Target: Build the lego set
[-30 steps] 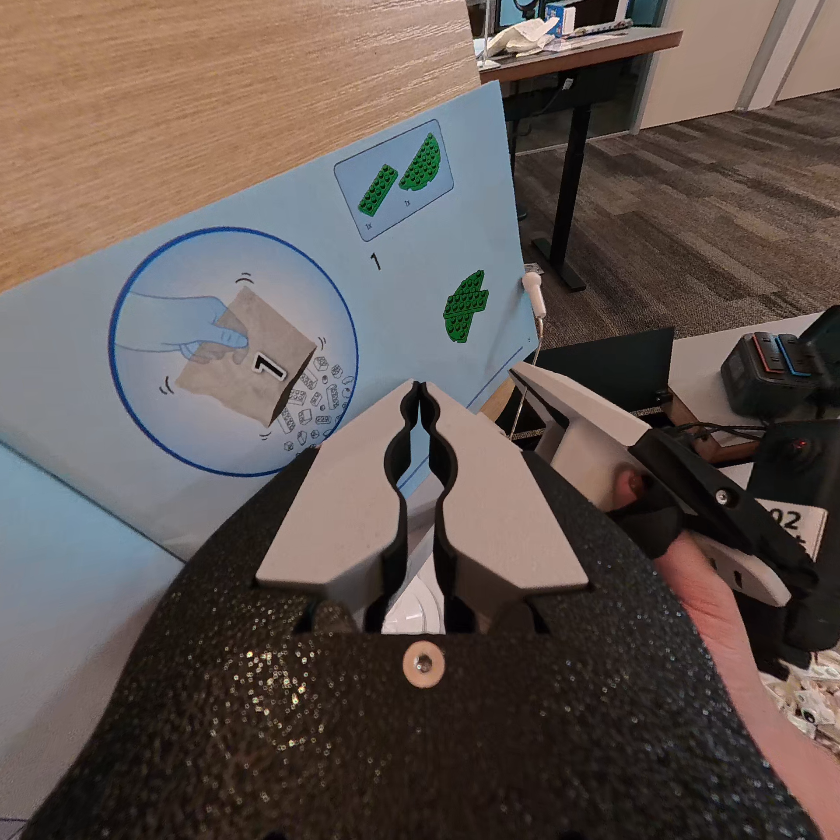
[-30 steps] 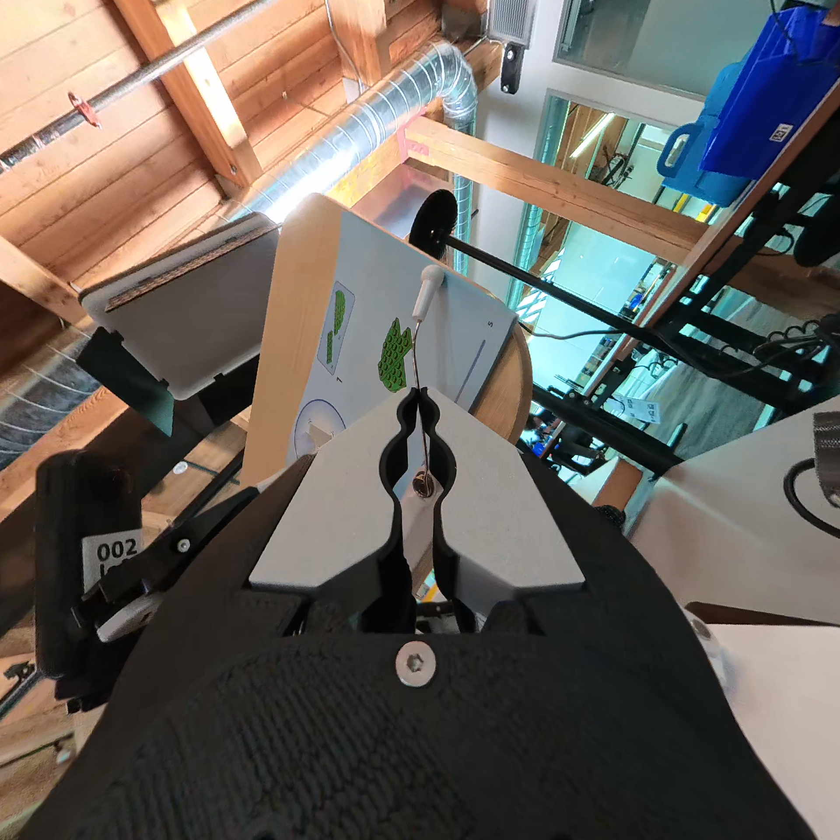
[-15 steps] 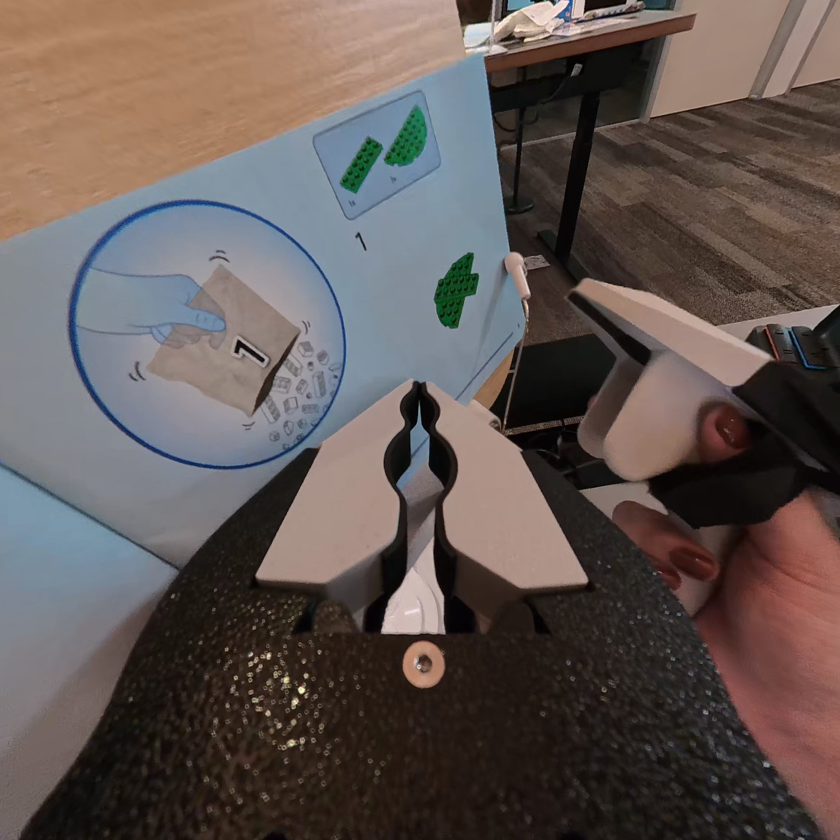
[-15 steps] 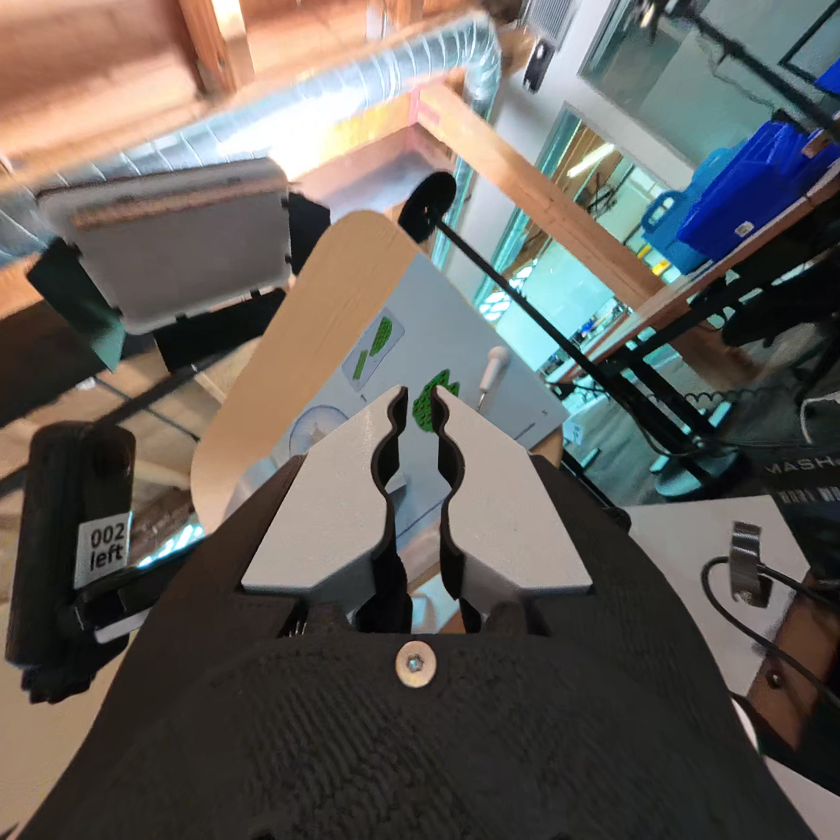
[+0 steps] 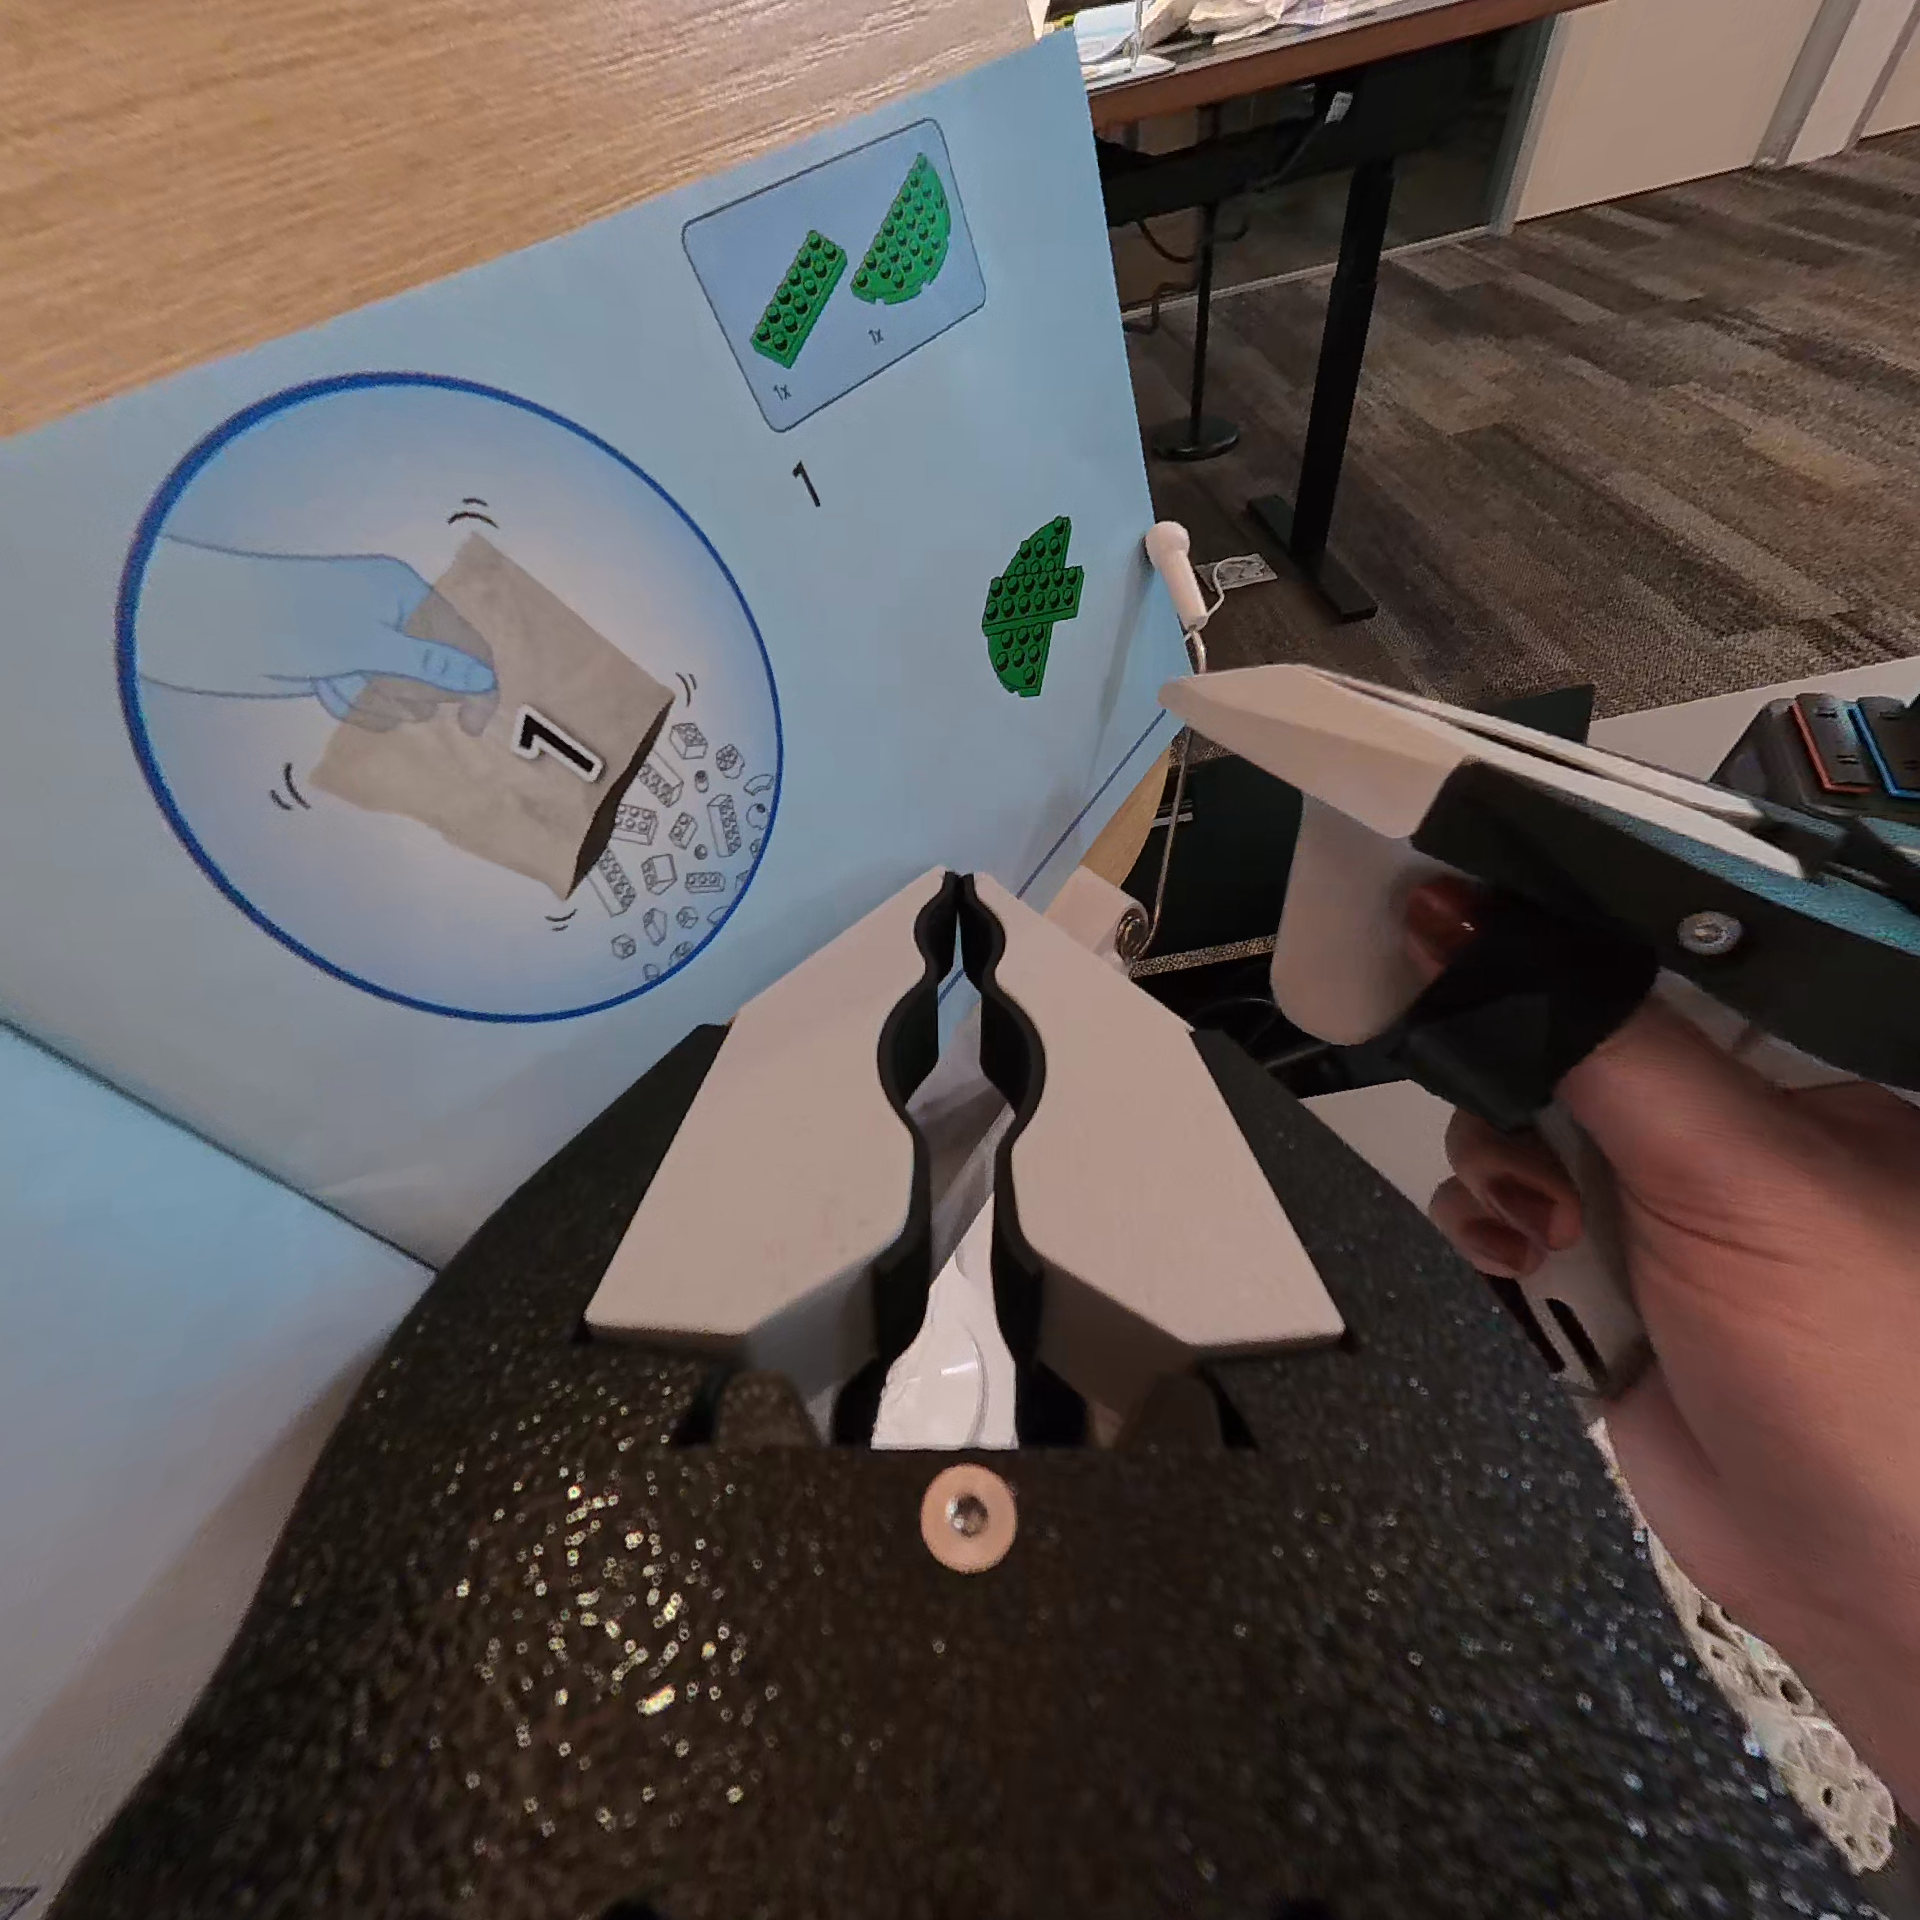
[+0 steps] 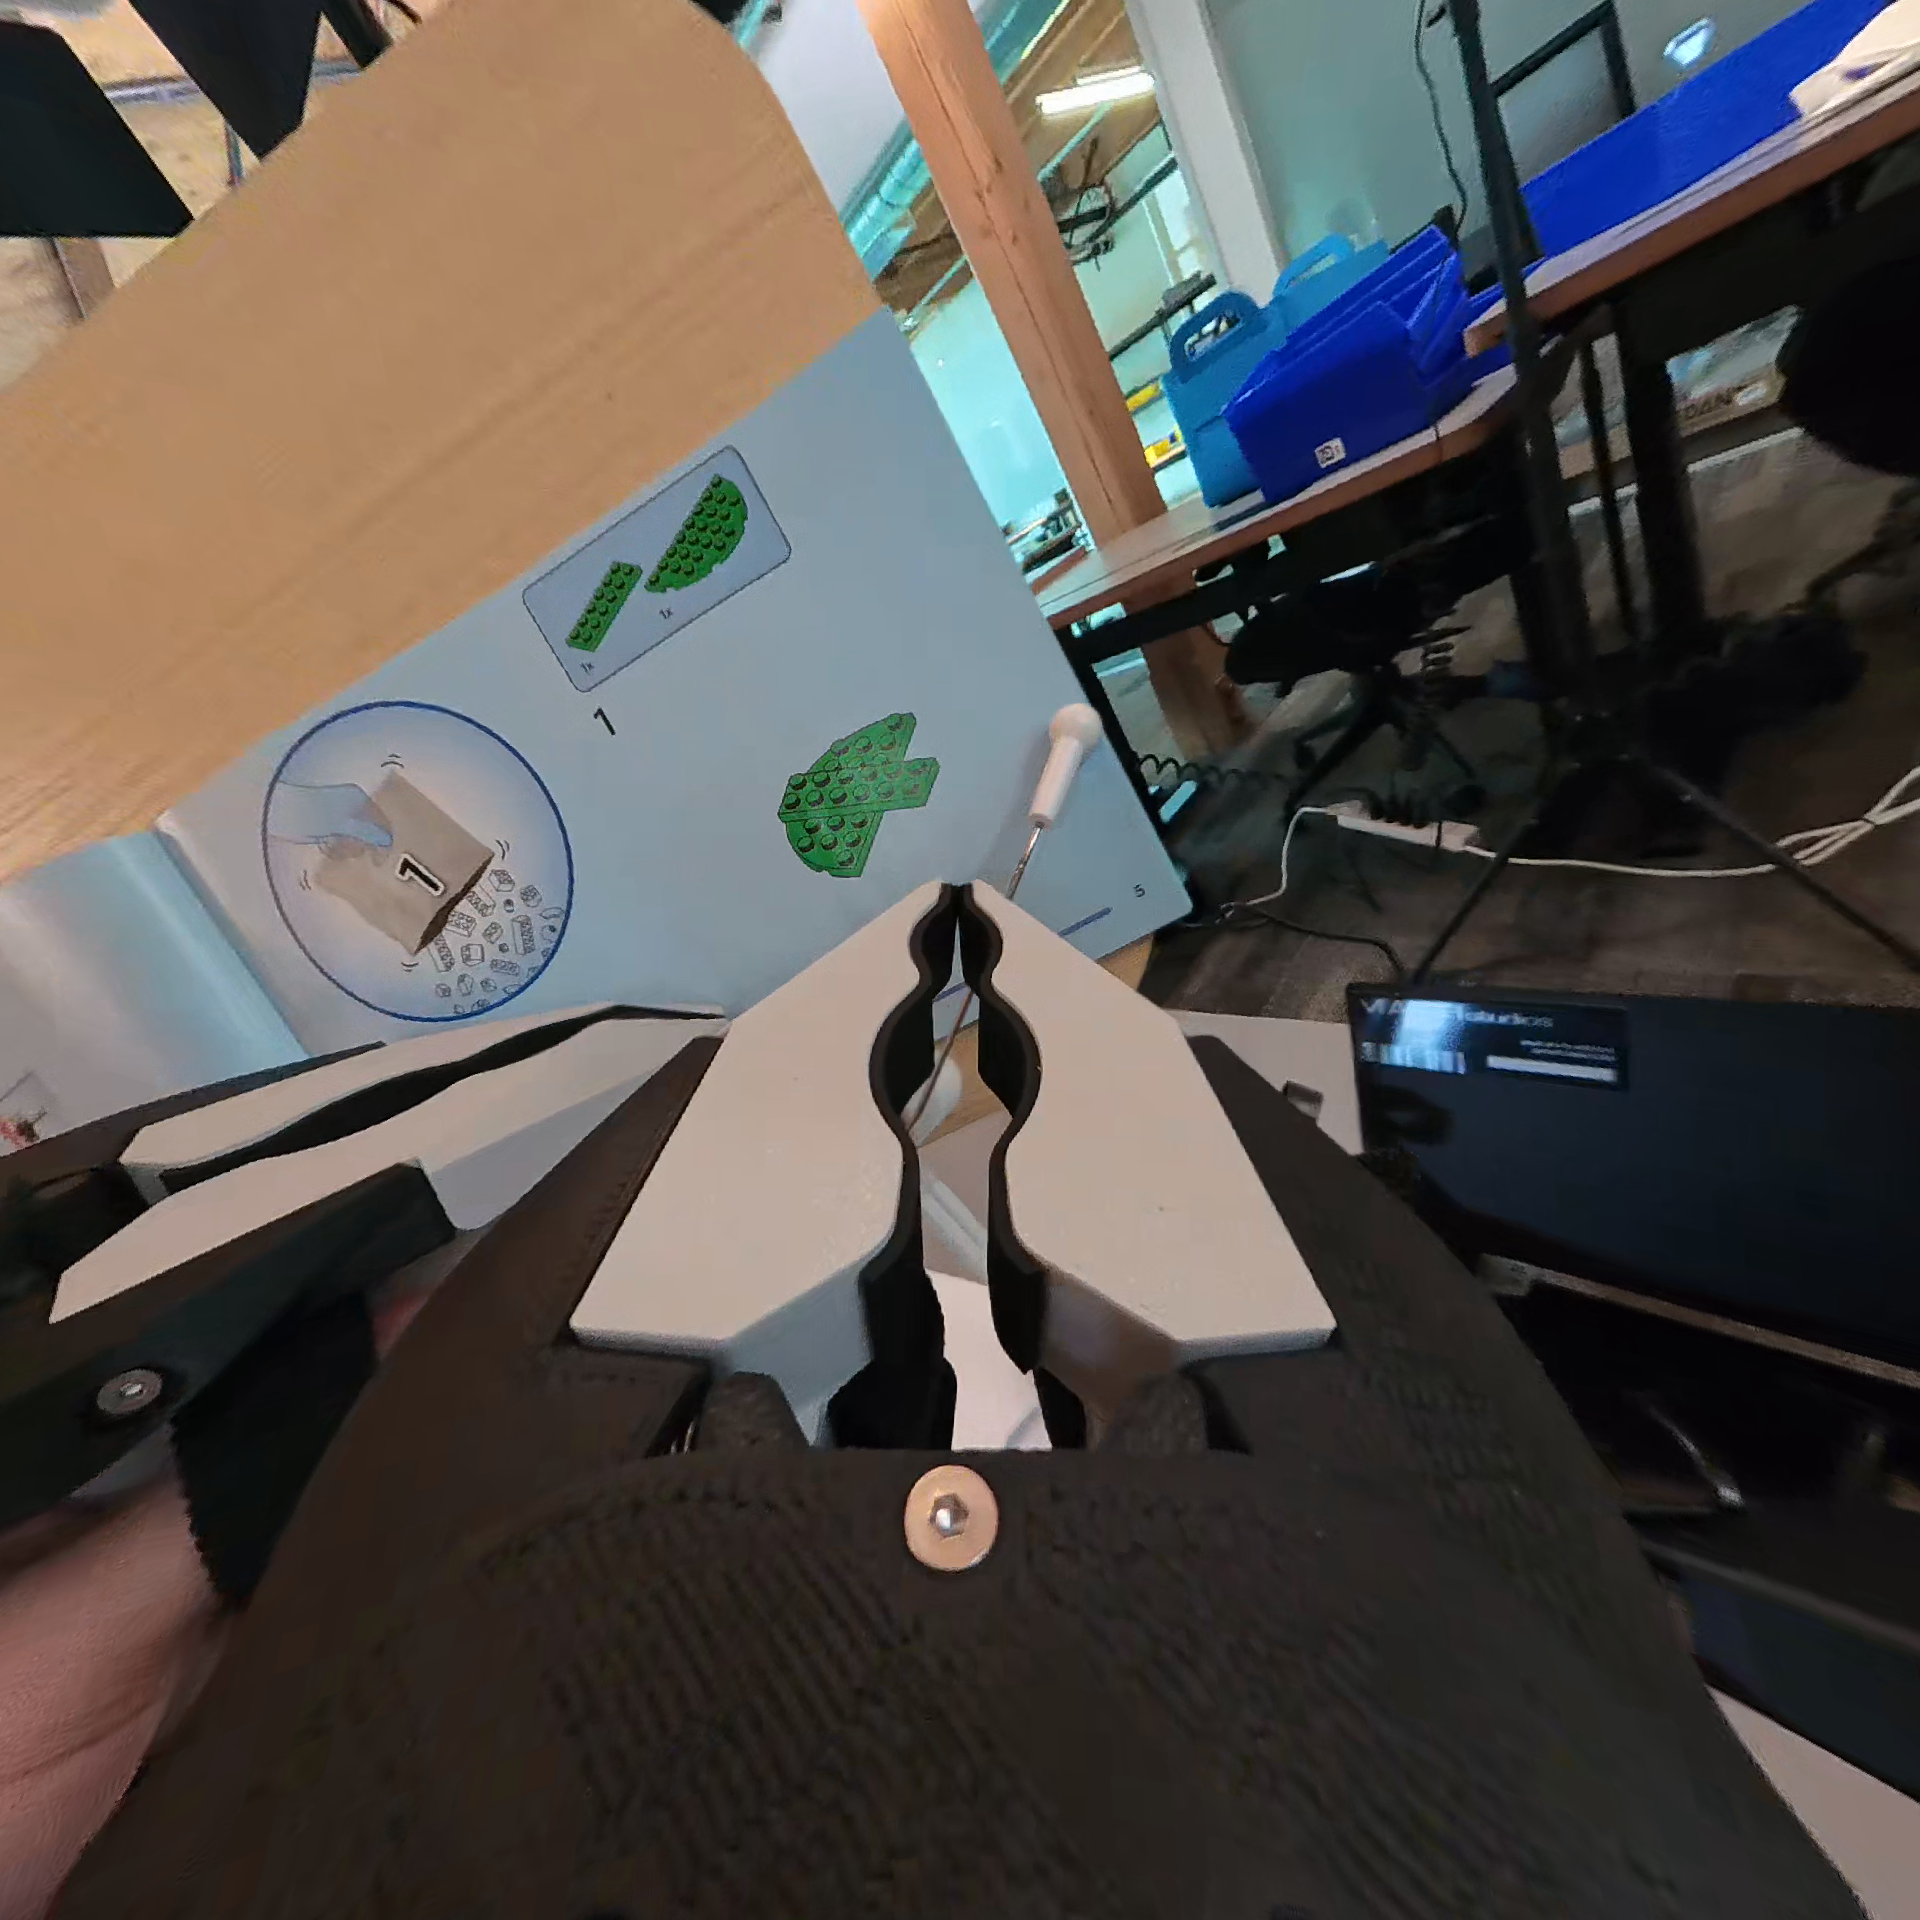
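A light-blue instruction booklet (image 5: pixel 623 312) stands open on a wooden stand (image 5: pixel 312 156), its page showing green brick drawings. A thin wire page holder with a white tip (image 5: pixel 1169 545) lies over the page's right edge. My left gripper (image 5: pixel 958 883) is shut, its tips in front of the page's lower part. My right gripper (image 6: pixel 956 890) is shut and points at the page (image 6: pixel 727 810). The wire holder (image 6: pixel 1070 738) runs just behind its tips. In the left wrist view the right gripper's tip (image 5: pixel 1179 694) sits against the wire. The left gripper (image 6: pixel 707 1013) lies low at the left.
A hand (image 5: pixel 1714 1299) holds the right gripper. A black screen (image 6: pixel 1662 1143) stands to the right, and a black device with red and blue buttons (image 5: pixel 1849 727) is at the far right. Blue bins (image 6: pixel 1351 384) sit on a desk behind, with cables on the floor. There is about 6 cm between the tips of the two grippers.
The right gripper opened slightly, swung down from pointing upward, and shut again facing the page. The wire that stood between its fingers now passes behind the tips. The left gripper barely moved.
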